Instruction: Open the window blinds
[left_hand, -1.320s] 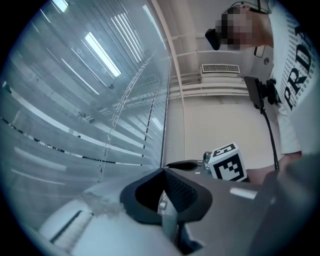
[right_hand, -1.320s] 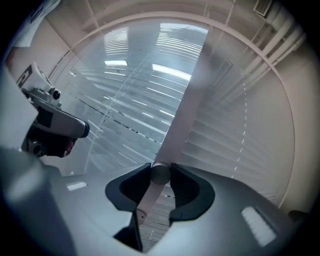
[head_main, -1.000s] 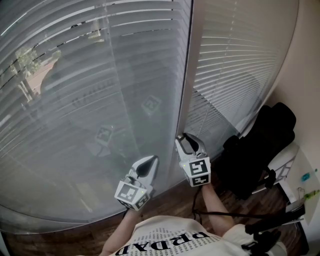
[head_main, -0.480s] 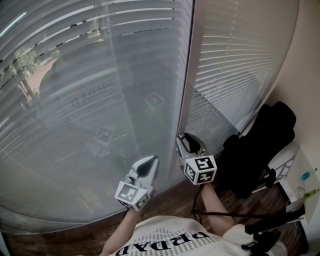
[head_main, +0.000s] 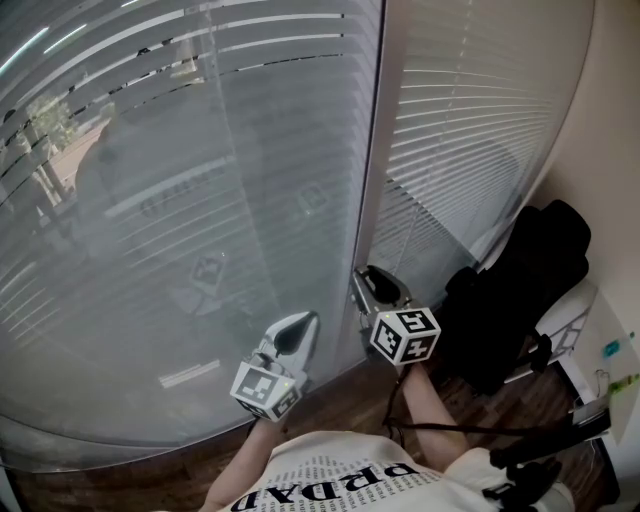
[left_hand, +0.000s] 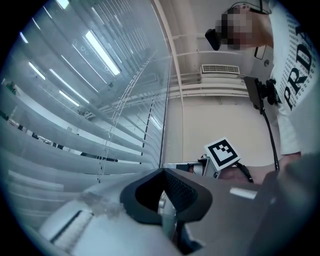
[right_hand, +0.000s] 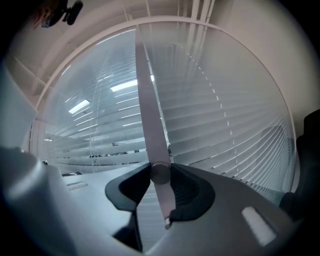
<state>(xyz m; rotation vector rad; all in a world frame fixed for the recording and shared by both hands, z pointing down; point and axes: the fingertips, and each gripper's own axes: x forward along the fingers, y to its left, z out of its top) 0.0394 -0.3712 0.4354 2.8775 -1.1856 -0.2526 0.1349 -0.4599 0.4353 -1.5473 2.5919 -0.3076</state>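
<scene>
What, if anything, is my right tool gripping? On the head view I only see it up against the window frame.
Observer: The blind's tilt wand. The right tool is clamped on it from both sides.
Operator: Where along the wand am I?
Observer: Near the lower end. The wand's tip shows just below the tool.
Operator: And the left tool?
Observer: The left tool is shut, with nothing in it.
</scene>
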